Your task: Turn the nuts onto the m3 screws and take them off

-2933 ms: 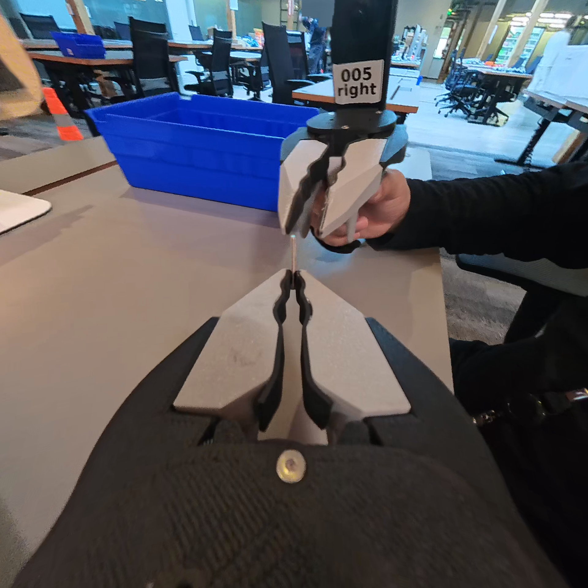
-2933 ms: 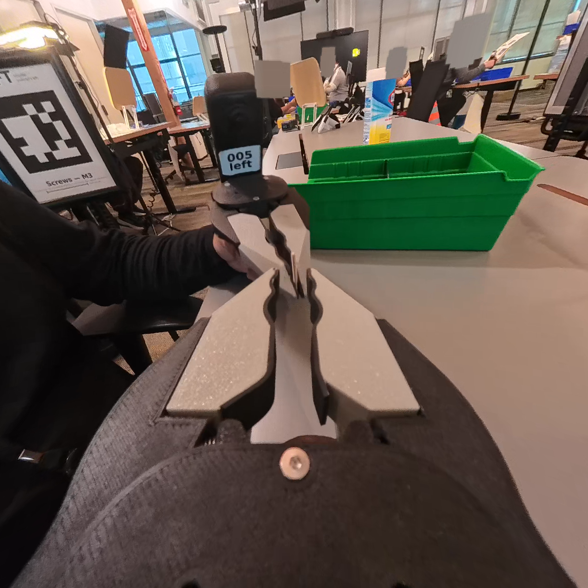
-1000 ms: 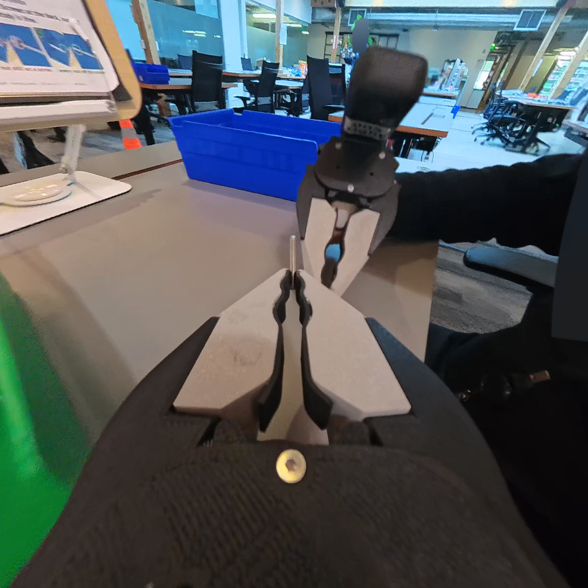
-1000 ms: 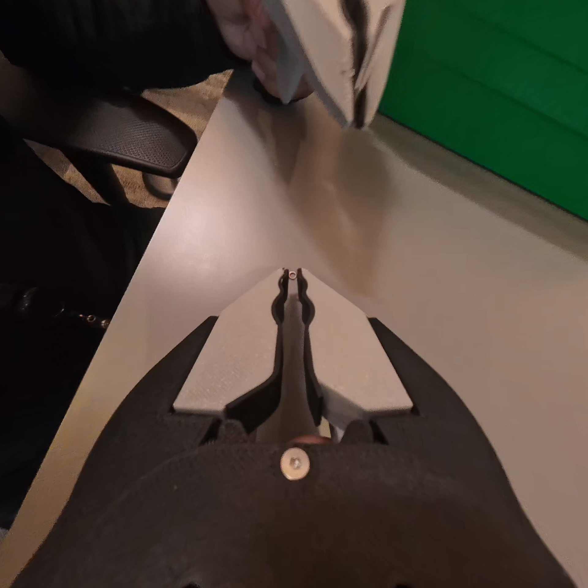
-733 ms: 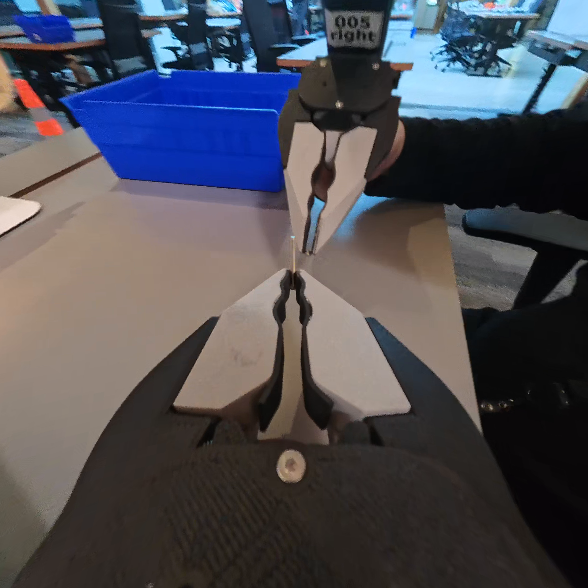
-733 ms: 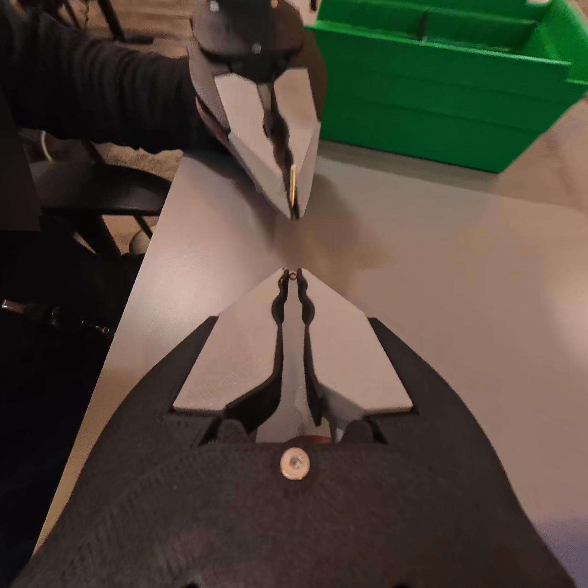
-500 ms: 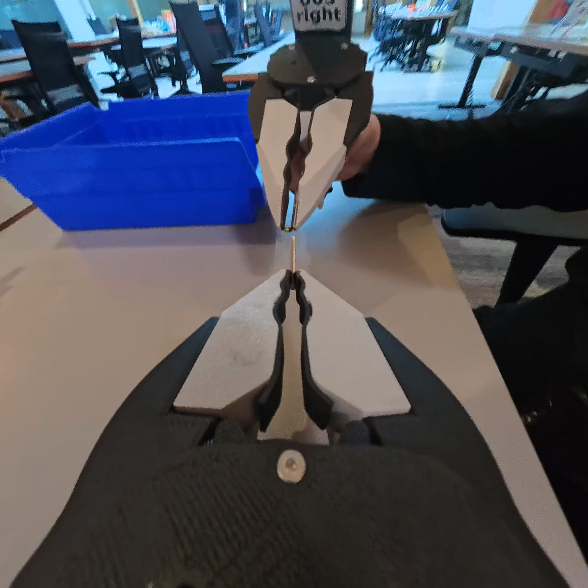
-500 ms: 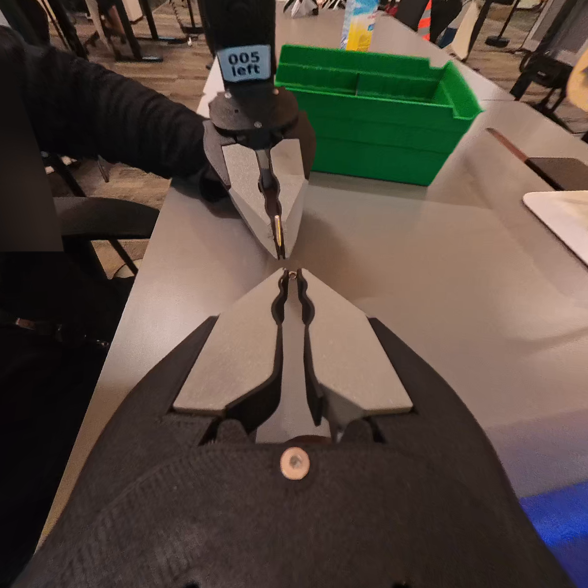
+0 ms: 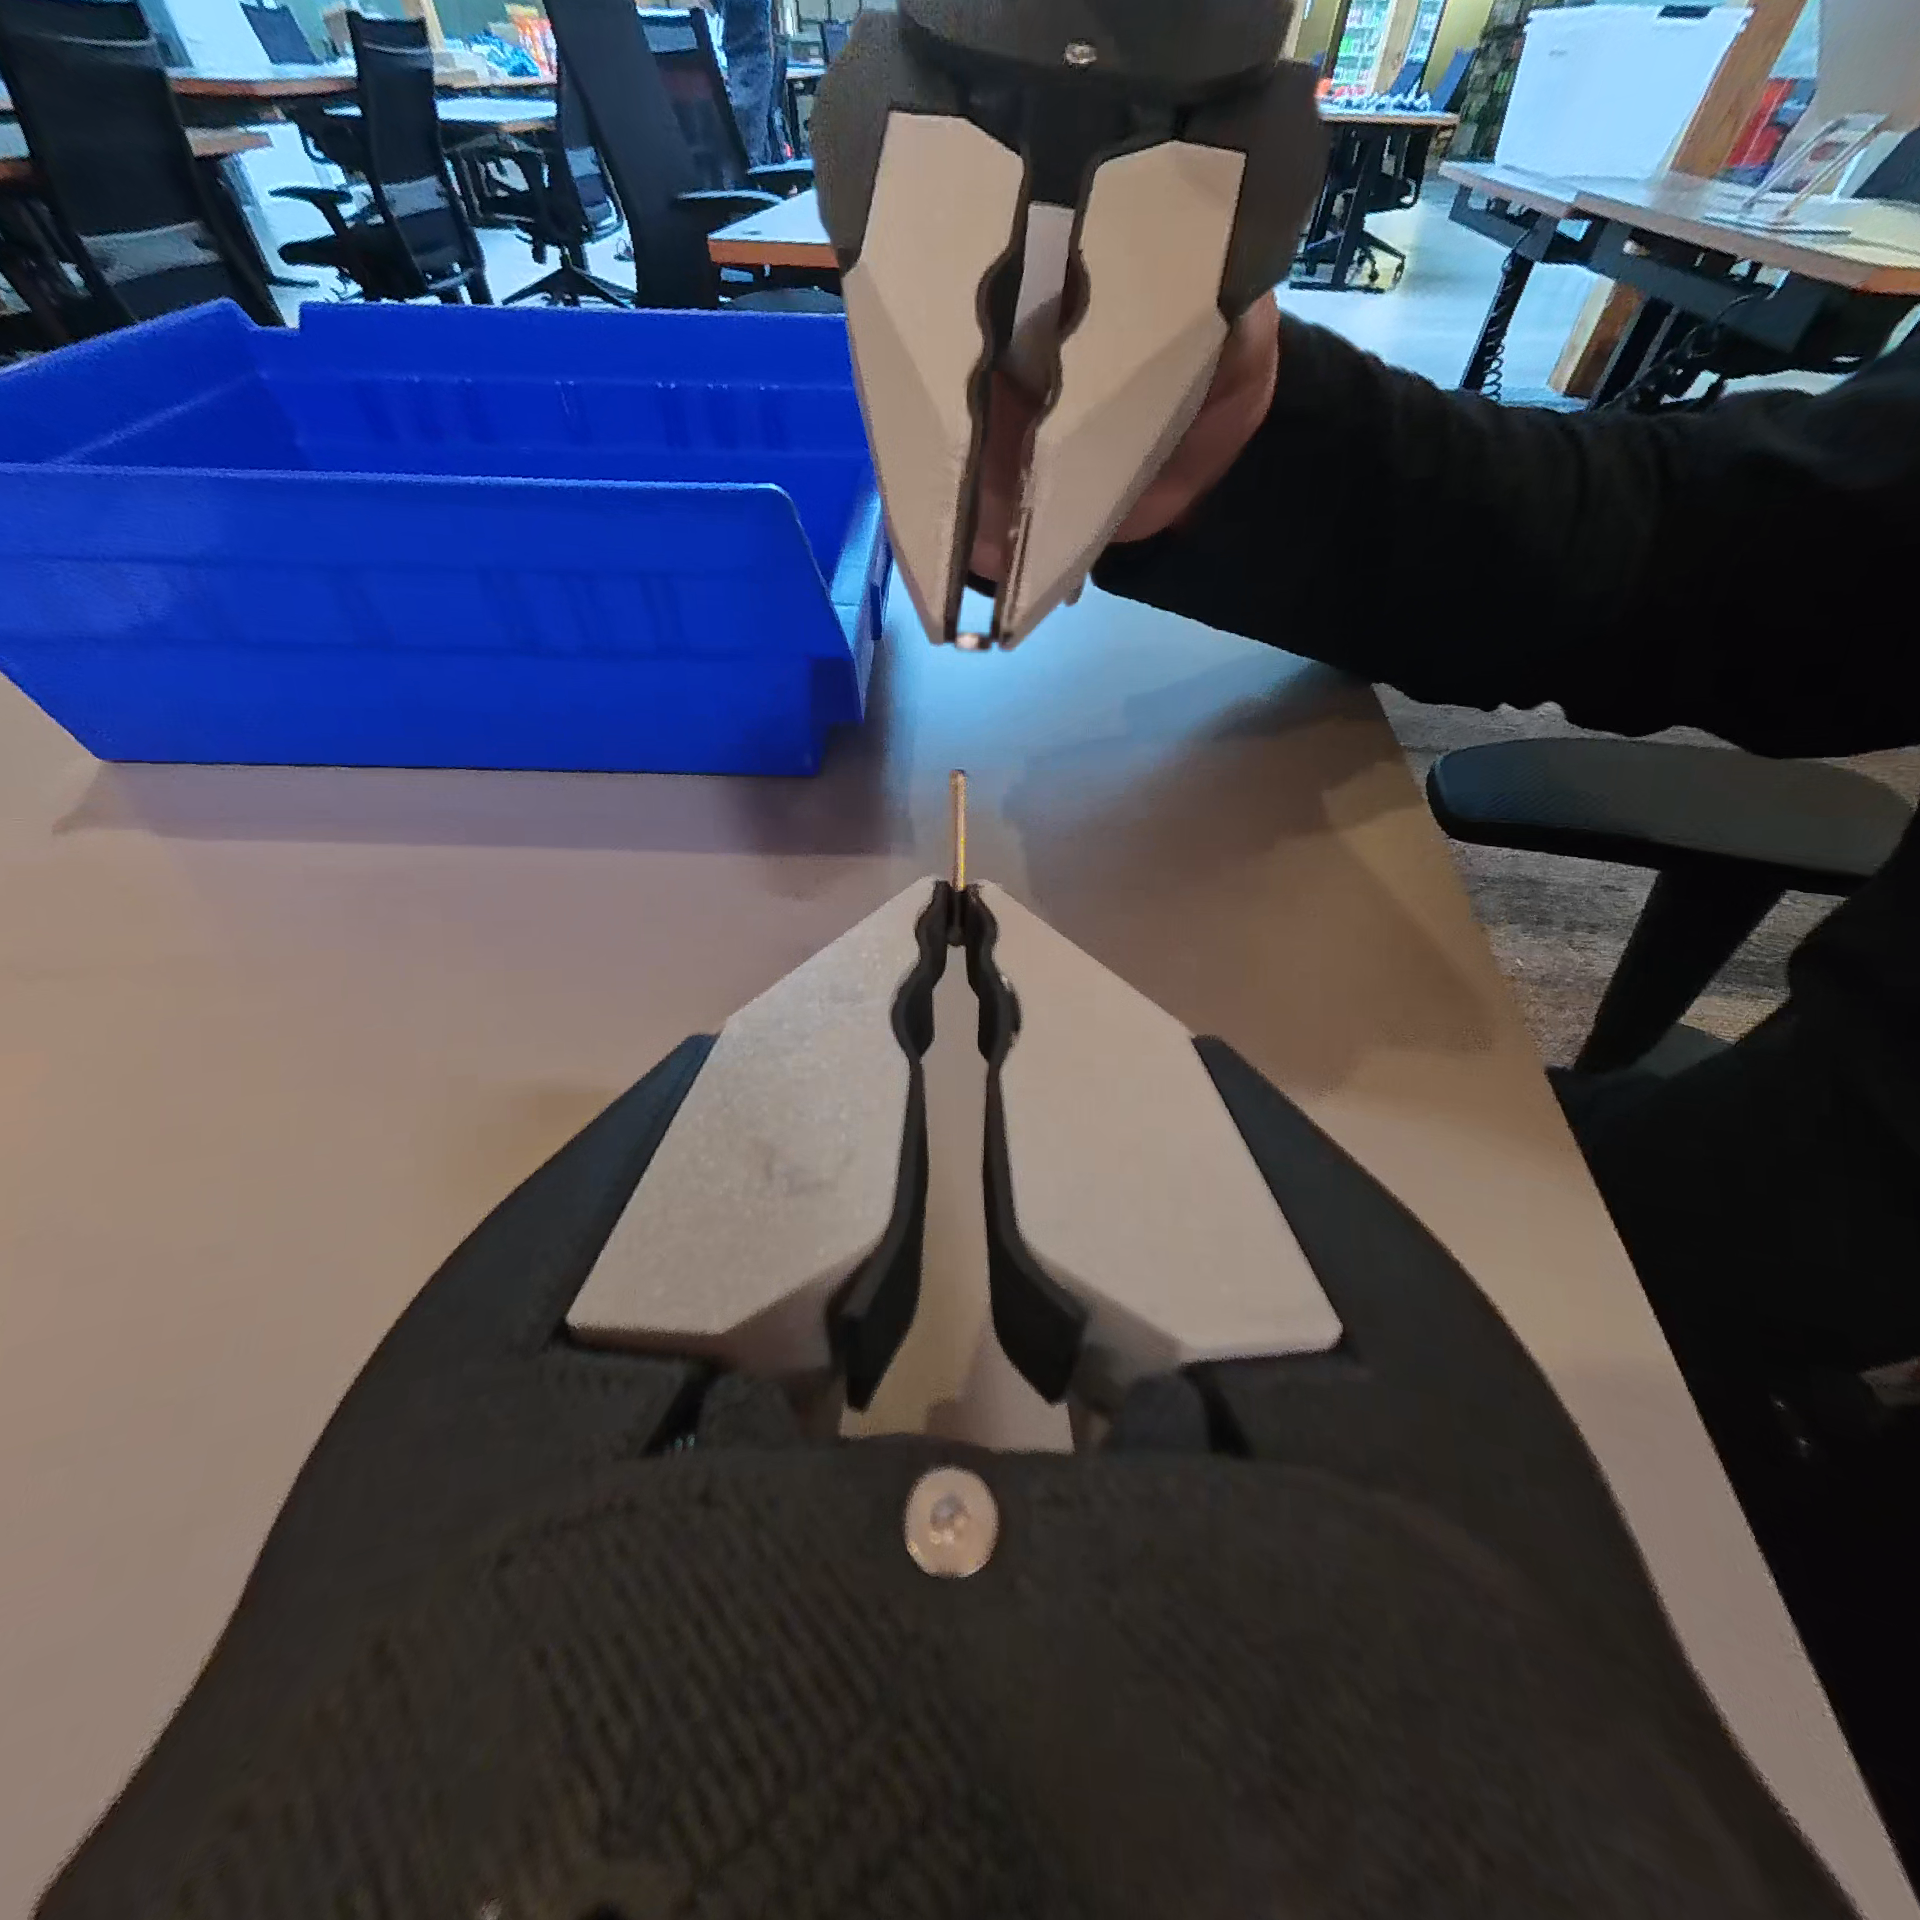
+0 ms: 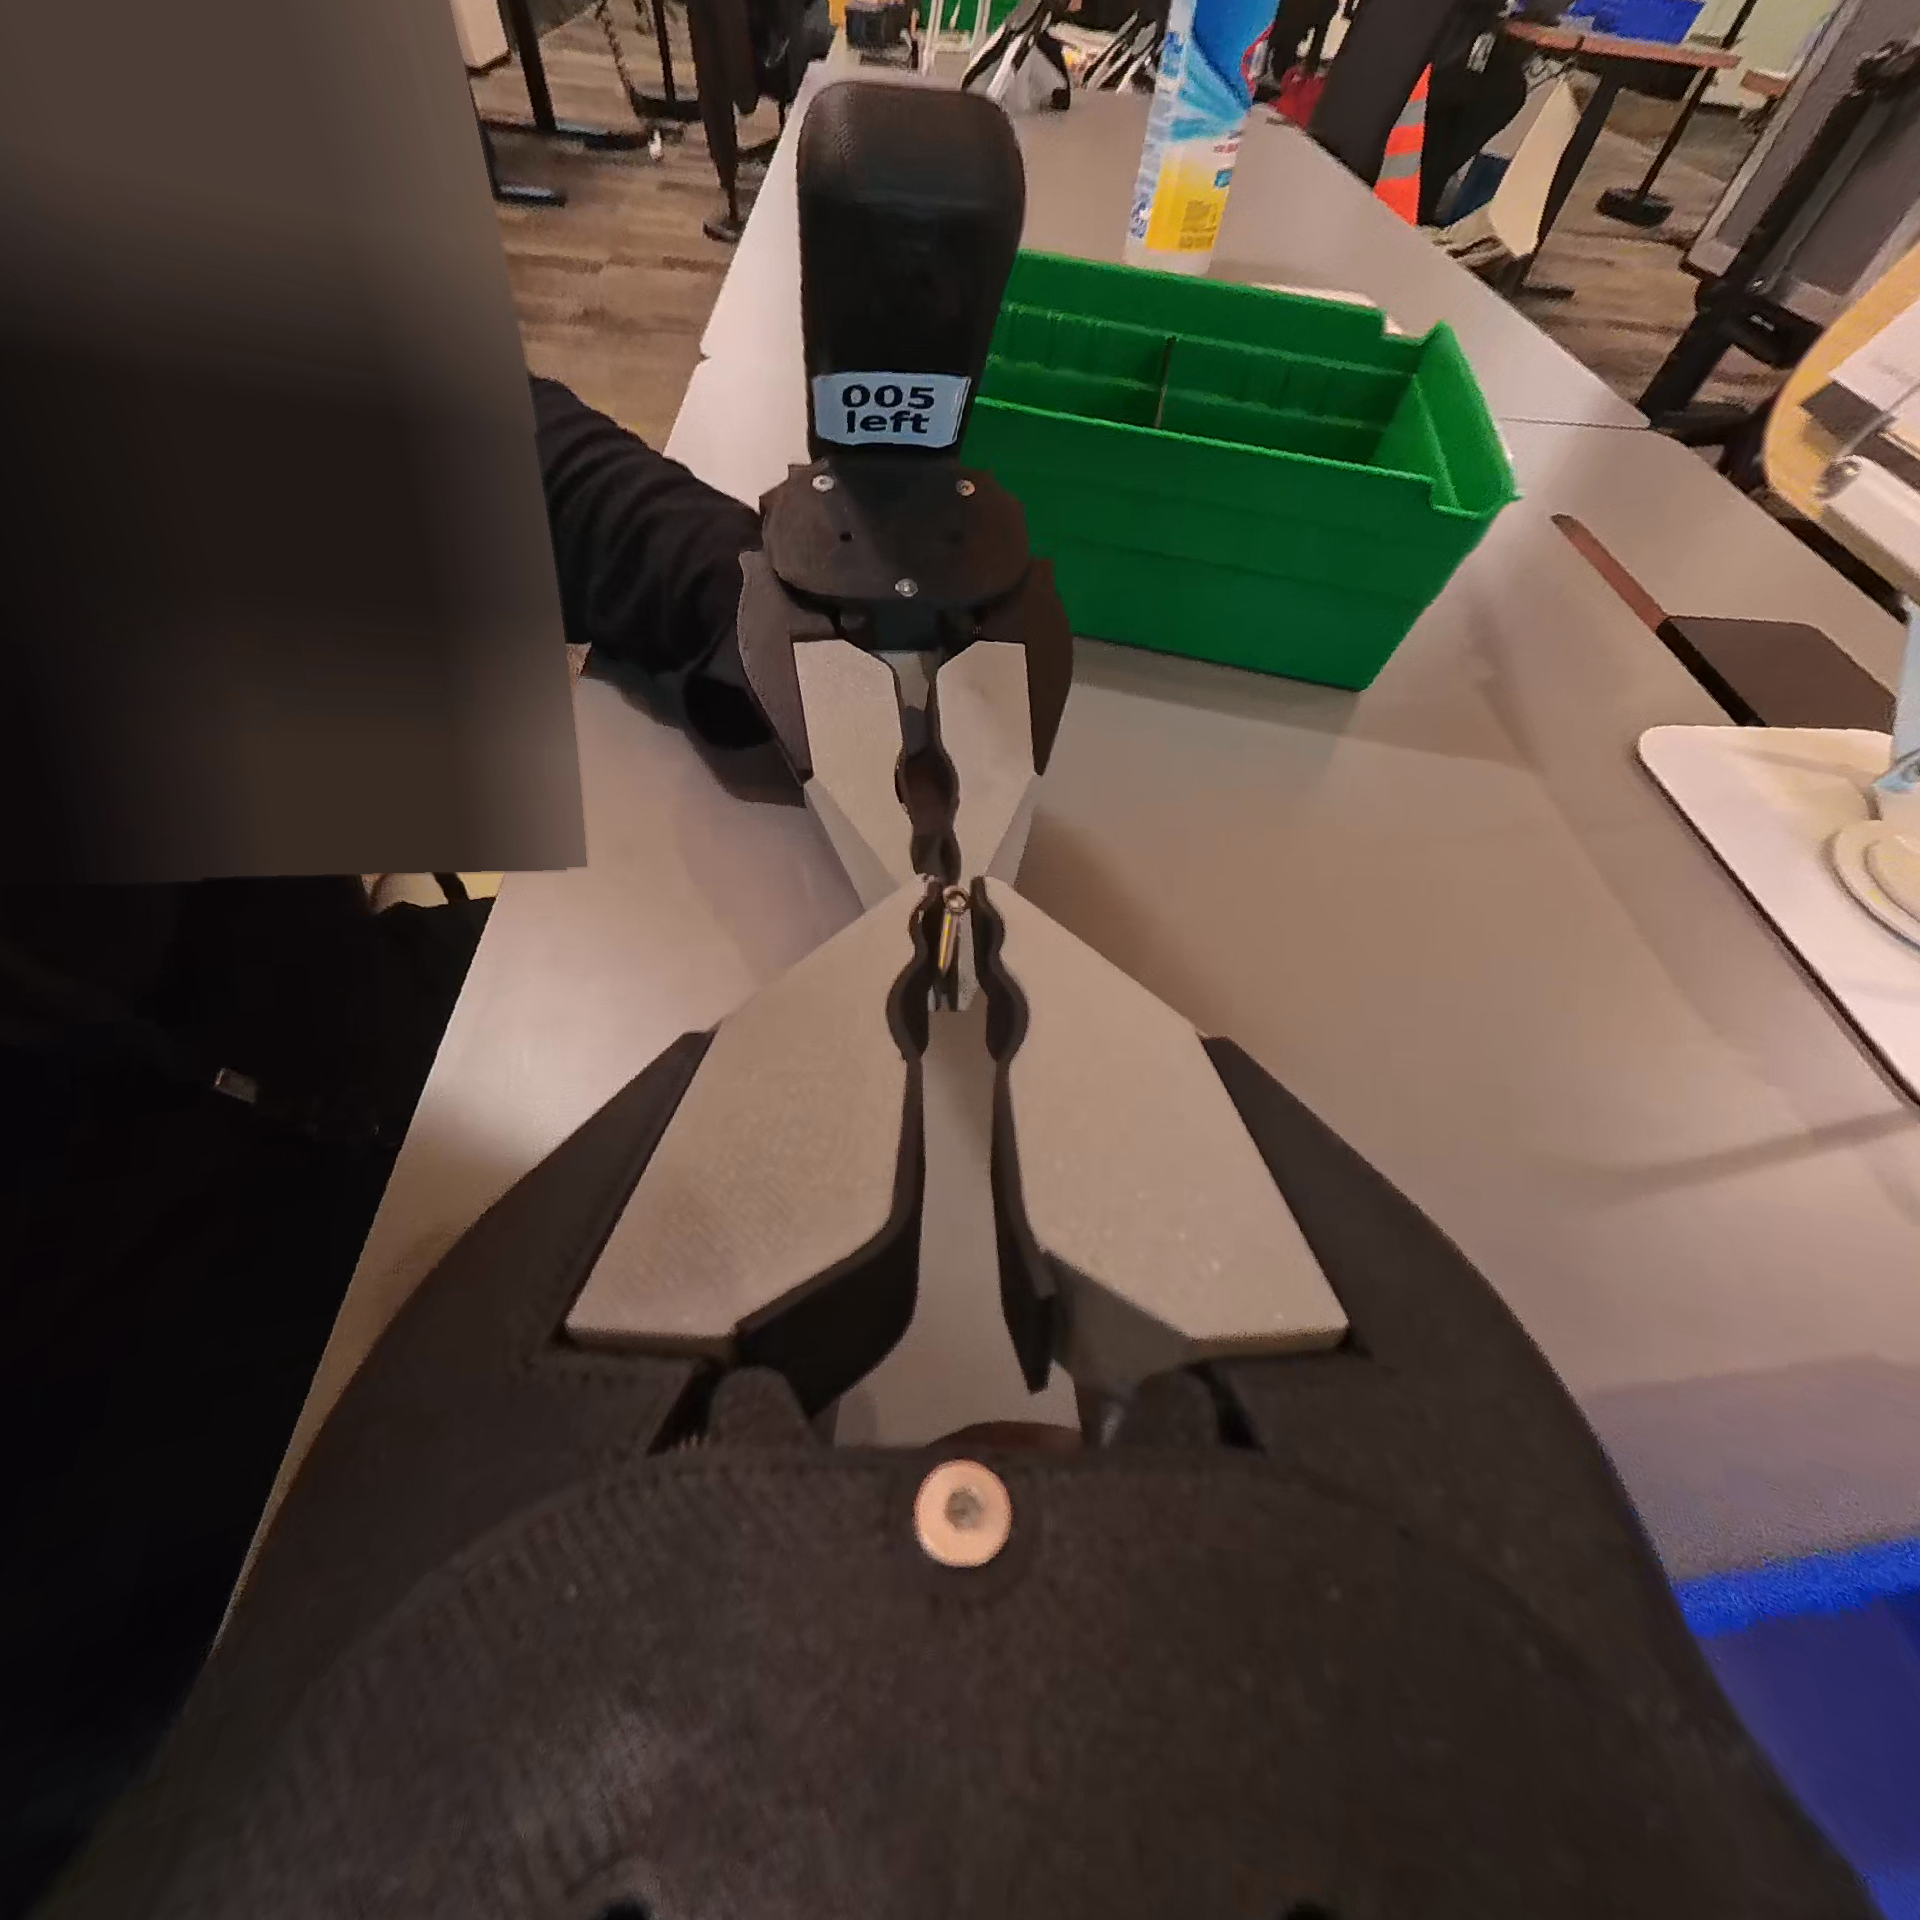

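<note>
My left gripper (image 9: 958,894) is shut on a thin M3 screw (image 9: 958,831) whose shaft sticks straight out past the fingertips. My right gripper (image 9: 971,636) faces it from above, pointing down, shut on a small nut (image 9: 971,641). A gap separates the nut from the screw tip. In the right wrist view the nut (image 10: 953,891) sits at my right gripper's (image 10: 951,894) tips. The left gripper (image 10: 949,987) lies just beyond and below, and its screw (image 10: 947,940) shows through the gap between my right fingers.
A blue bin (image 9: 416,561) stands on the grey table (image 9: 312,987) behind and left of the grippers. A green bin (image 10: 1226,520) and a spray bottle (image 10: 1190,135) are at the other end. A white stand base (image 10: 1818,883) and a chair armrest (image 9: 1662,810) flank the table. There is about 5 centimeters between the tips of the two grippers.
Both grippers swung round to face each other tip to tip. In the last half second the right gripper came nearer and higher, so the gap from nut to screw tip looks wider.
</note>
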`<action>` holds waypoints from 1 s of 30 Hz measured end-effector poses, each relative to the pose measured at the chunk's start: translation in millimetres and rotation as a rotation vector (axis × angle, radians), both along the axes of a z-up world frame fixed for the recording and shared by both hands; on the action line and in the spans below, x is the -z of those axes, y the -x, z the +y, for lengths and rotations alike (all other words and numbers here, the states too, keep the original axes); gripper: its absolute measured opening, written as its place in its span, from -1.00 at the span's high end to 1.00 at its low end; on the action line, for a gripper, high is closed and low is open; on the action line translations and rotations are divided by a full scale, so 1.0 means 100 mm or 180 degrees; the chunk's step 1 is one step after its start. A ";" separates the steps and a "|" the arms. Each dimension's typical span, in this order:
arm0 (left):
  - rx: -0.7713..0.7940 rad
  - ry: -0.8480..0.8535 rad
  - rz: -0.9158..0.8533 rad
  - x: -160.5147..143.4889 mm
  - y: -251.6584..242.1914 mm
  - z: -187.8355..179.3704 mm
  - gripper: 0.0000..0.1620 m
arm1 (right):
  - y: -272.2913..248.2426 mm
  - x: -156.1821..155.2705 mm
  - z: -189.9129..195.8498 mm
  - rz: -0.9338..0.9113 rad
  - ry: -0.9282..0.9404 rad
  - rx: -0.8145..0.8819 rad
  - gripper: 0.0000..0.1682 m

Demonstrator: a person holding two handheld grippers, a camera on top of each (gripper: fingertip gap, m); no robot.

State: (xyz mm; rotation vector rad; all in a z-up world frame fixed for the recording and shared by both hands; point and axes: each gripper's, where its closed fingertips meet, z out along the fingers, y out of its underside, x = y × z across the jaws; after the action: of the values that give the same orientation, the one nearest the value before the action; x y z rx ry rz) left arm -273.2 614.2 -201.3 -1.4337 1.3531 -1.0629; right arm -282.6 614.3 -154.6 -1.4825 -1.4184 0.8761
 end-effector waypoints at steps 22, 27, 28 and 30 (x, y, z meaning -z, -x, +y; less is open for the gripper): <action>0.0011 -0.0059 0.0089 0.04 0.00 -0.06 1.00 | 0.12 0.16 -0.06 -0.0773 -0.0092 -0.0064 0.98; 0.0026 -0.0063 0.0098 0.04 0.00 -0.07 0.99 | 0.10 0.17 -0.05 -0.0837 -0.0094 -0.0051 0.98; 0.0025 -0.0072 0.0101 0.05 0.00 -0.07 1.00 | 0.10 0.18 -0.05 -0.0839 -0.0089 -0.0054 0.98; 0.0024 -0.0082 0.0101 0.05 0.00 -0.07 1.00 | 0.10 0.19 -0.05 -0.0860 -0.0086 -0.0066 0.97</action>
State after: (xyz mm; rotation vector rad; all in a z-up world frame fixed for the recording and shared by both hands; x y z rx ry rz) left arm -272.7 606.7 -205.9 -1.4332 1.3908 -1.0280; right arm -292.9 609.0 -173.5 -1.6137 -1.6368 0.6843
